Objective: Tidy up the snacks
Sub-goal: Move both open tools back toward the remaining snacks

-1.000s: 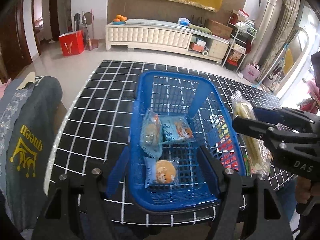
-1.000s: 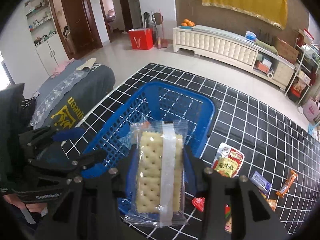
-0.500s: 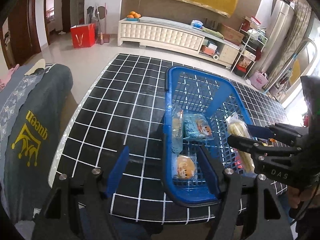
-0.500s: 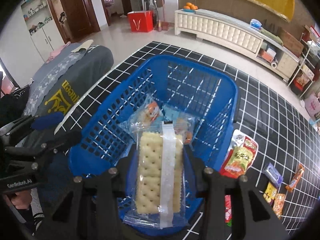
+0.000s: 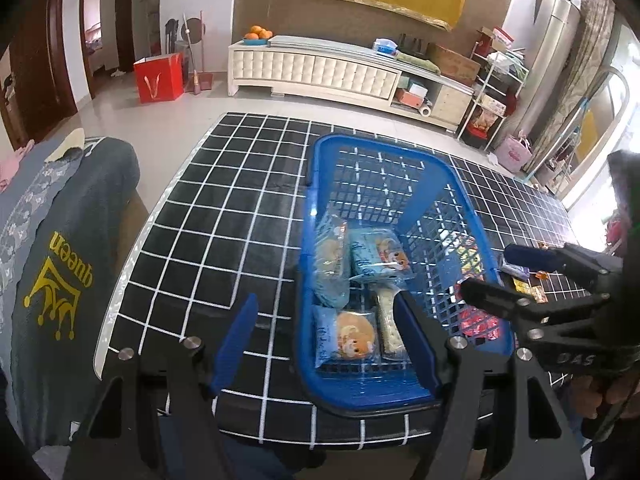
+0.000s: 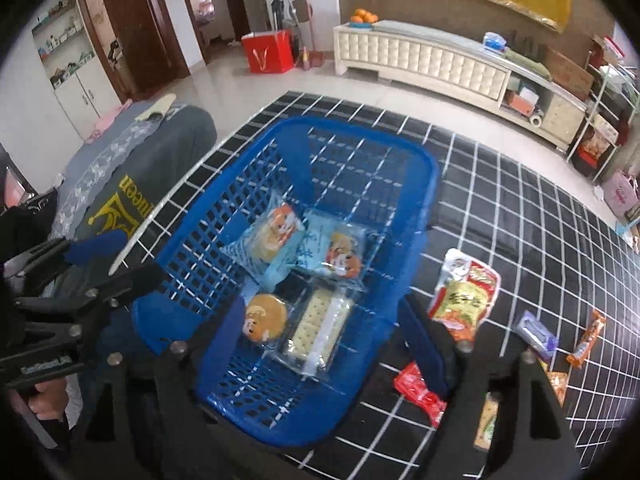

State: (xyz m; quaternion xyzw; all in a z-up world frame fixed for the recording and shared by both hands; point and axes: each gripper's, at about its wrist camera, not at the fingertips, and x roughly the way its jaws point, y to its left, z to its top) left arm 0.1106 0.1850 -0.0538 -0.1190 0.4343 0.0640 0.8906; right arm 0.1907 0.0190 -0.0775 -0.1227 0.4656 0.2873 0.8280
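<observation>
A blue plastic basket [image 6: 360, 128] stands on the black grid-patterned table [image 6: 520, 208]. A clear cracker pack [image 6: 320, 328] lies flat inside it at the near end, beside a round-biscuit pack [image 6: 266, 316] and two other blue cartoon packs [image 6: 336, 252]. My right gripper [image 6: 324, 336] hovers open above the cracker pack, holding nothing. In the left wrist view my left gripper [image 5: 326, 344] is open and empty, its fingers either side of the basket's [image 5: 372, 140] near left wall. There the cracker pack [image 5: 390, 320] shows inside, and the right gripper [image 5: 492, 270] reaches in from the right.
Loose snacks lie on the table right of the basket: a red-yellow pouch [image 6: 466, 296], a red packet [image 6: 420, 394], a purple packet [image 6: 536, 334], an orange stick [image 6: 586, 338]. A grey "queen" cloth [image 5: 60, 280] covers a seat at the table's left edge.
The right gripper carried the cracker pack over the basket, opened and let it go; it now lies in the basket. The left gripper shifted left along the basket's near end.
</observation>
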